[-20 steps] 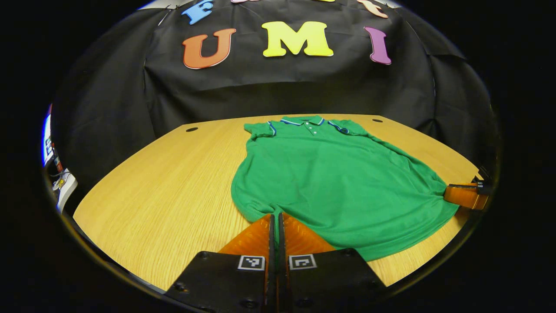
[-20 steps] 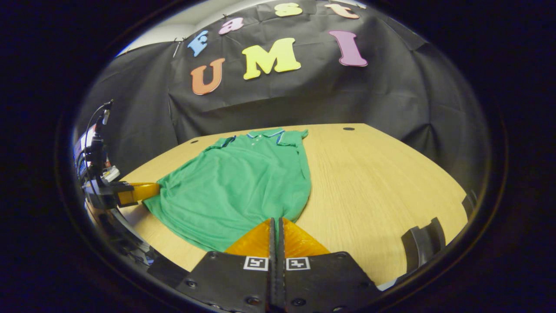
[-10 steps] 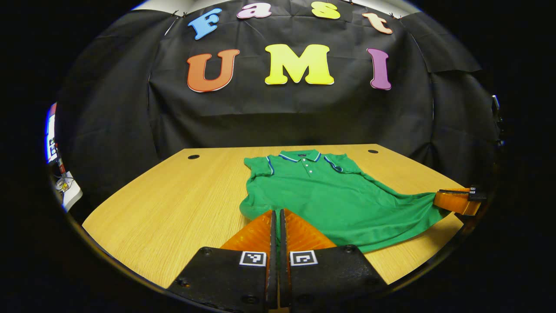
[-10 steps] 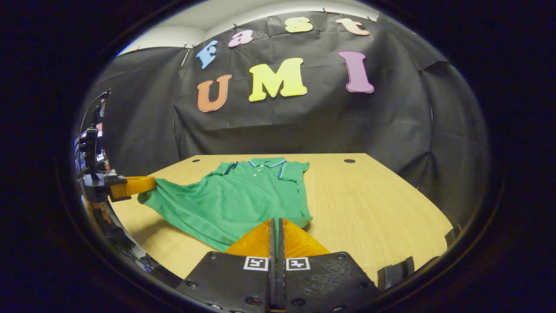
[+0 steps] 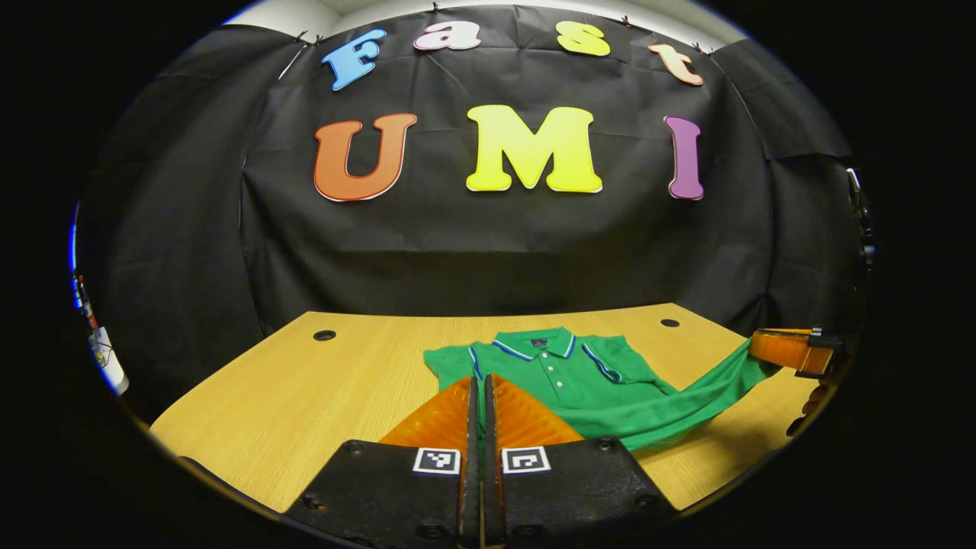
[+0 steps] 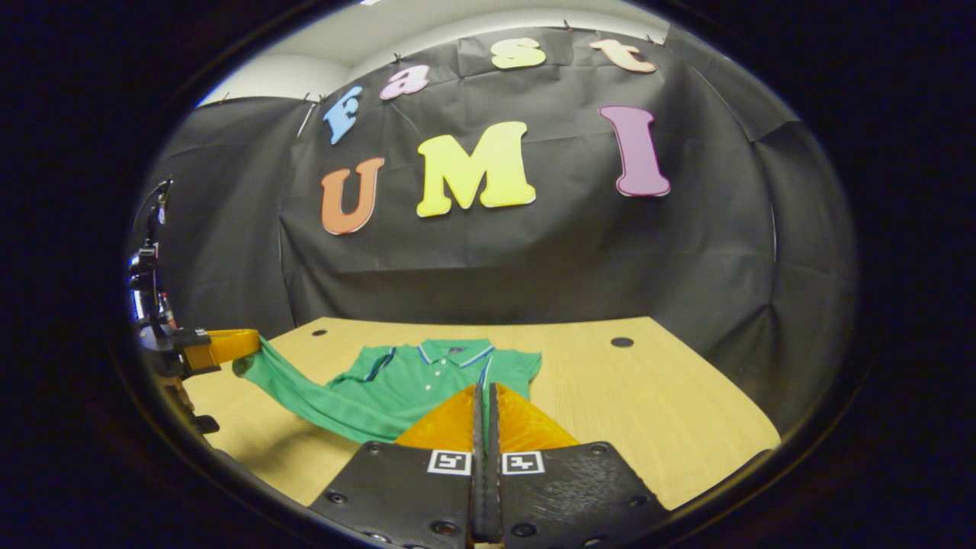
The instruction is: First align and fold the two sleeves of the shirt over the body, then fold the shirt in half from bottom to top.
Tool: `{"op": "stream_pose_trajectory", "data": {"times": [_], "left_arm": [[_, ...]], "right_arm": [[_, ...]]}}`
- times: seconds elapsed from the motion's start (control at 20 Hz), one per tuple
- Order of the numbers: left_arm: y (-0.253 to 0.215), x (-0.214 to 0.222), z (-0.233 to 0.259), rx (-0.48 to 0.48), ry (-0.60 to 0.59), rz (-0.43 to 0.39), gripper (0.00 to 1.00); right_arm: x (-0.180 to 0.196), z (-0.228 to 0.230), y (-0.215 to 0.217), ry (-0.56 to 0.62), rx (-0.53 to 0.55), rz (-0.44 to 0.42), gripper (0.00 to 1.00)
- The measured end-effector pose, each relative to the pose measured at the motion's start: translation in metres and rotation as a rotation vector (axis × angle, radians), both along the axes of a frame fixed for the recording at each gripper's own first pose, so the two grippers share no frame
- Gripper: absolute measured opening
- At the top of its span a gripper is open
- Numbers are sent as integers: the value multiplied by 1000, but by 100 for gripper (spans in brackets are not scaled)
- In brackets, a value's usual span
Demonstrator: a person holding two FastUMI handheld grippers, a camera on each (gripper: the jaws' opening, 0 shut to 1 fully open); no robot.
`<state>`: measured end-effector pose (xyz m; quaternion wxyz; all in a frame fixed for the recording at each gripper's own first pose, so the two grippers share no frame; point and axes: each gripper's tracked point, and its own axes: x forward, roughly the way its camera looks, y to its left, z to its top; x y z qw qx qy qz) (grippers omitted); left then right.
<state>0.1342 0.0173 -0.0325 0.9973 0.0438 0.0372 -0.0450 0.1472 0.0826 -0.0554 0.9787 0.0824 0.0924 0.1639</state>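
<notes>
The wooden table (image 5: 305,396) has a light grain and a curved near edge. Two dark round holes (image 5: 324,335) sit near its far edge, one toward the left and one toward the right (image 5: 669,323). Black cloth (image 6: 534,252) hangs behind the table as the booth wall, with a pale ceiling strip (image 6: 320,46) above it.

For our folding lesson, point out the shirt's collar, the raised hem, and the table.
collar (image 5: 534,342), left gripper view, on its back band.
raised hem (image 6: 297,393), right gripper view, on the lifted fabric strip.
table (image 6: 656,396), right gripper view, bare wood.
</notes>
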Motion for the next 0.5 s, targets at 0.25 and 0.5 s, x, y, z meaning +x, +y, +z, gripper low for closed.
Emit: {"op": "stream_pose_trajectory", "data": {"times": [0.25, 0.5], "left_arm": [[3, 111, 15, -68, -53, 13, 7], [12, 224, -23, -220, -38, 43, 7]], "right_arm": [[114, 20, 19, -93, -31, -91, 0], [221, -17, 47, -81, -87, -146, 0]]}}
